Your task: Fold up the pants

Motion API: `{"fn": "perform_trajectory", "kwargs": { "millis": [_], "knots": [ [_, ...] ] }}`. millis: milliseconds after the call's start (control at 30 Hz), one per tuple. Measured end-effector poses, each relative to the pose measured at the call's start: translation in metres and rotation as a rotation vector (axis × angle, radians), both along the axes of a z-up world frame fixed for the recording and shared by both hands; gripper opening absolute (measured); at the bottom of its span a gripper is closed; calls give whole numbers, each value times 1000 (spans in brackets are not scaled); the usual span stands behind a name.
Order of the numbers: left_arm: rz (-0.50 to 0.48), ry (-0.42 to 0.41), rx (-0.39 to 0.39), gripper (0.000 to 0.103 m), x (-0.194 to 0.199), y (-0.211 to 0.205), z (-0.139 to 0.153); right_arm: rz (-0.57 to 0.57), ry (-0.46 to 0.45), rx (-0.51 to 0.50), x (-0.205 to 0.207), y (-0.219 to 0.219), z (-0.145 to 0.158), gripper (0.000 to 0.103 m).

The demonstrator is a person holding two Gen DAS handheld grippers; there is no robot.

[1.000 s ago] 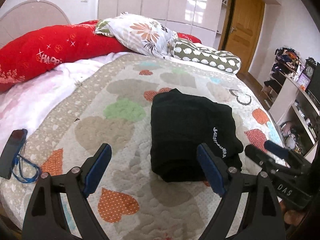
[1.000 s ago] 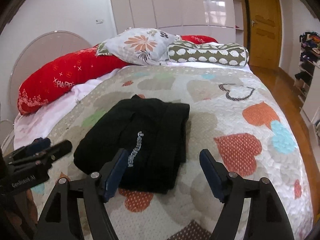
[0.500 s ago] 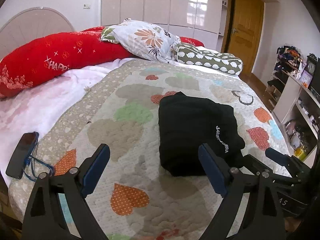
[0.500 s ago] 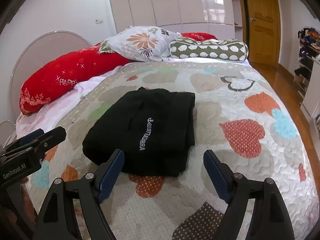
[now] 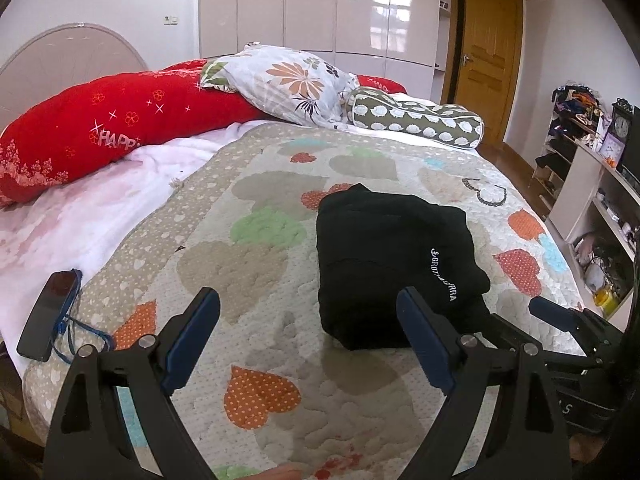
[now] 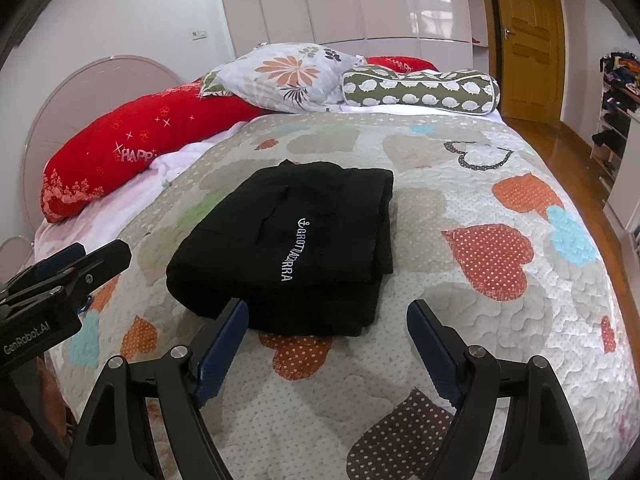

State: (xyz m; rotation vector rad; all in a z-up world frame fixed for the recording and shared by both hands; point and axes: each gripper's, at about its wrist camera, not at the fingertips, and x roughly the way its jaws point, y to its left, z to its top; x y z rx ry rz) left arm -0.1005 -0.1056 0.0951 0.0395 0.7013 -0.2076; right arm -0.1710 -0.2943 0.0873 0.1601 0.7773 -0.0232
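The black pants [image 5: 392,256] lie folded into a compact stack with white lettering on top, on the heart-patterned quilt [image 5: 248,264]. My left gripper [image 5: 306,300] hovers open over the quilt, just to the near left of the stack, with nothing between its blue pads. In the right wrist view the pants [image 6: 288,240] sit straight ahead. My right gripper [image 6: 328,308] is open and empty above their near edge, without touching them. Each gripper shows in the other's view: the right gripper [image 5: 560,320] at the right edge, the left gripper [image 6: 76,264] at the left edge.
A dark phone [image 5: 48,316] with a blue cord lies at the bed's left edge. A long red pillow [image 5: 100,132], a floral pillow [image 5: 292,84] and a spotted bolster [image 5: 416,124] line the far side. Cluttered shelves [image 5: 592,184] stand to the right of the bed.
Both grippers have drawn back a little from the pants, which now lie clear of the finger pads. The right gripper's jaws stand slightly wider.
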Motion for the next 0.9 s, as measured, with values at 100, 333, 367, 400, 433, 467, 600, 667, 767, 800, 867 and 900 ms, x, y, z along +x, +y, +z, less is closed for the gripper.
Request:
{"fn": "perform_trajectory", "kwargs": {
  "millis": [100,333,367,400,433,467,600,667,767,800,867,900],
  "knots": [
    [-7,2,-1,91,0,0,0,2,5,3,1,-1,0,83],
    [-33,15,-4,91,-1,-6,-2,6,22,0,2,-1,-1,83],
    [-33,15,-1,91,-1,-7,-2,7,22,1,2,-1,-1,83],
    [-35,15,-3,91,-1,-7,-2,8,21,1,2,-1,-1,83],
    [-37,16,-2,91,-1,-8,-2,9,21,0,2,-1,-1,83],
    [-38,15,-1,91,-1,-8,-2,10,22,-1,2,-1,-1,83],
    [-43,16,-6,91,-1,-9,-2,8,29,2,2,-2,-2,83],
    [-44,17,-10,91,-1,-9,-2,6,31,5,2,-3,-2,83],
    [-54,14,-16,91,-2,-10,-3,2,35,7,1,-5,-3,83],
    [-58,7,-18,91,-3,-10,-2,3,36,8,1,-6,-3,83],
    [-65,-7,-13,91,-6,-11,-1,3,34,10,1,-6,-3,83],
    [-66,-10,-9,91,-7,-12,0,5,36,7,1,-6,-3,83]
  ]
}}
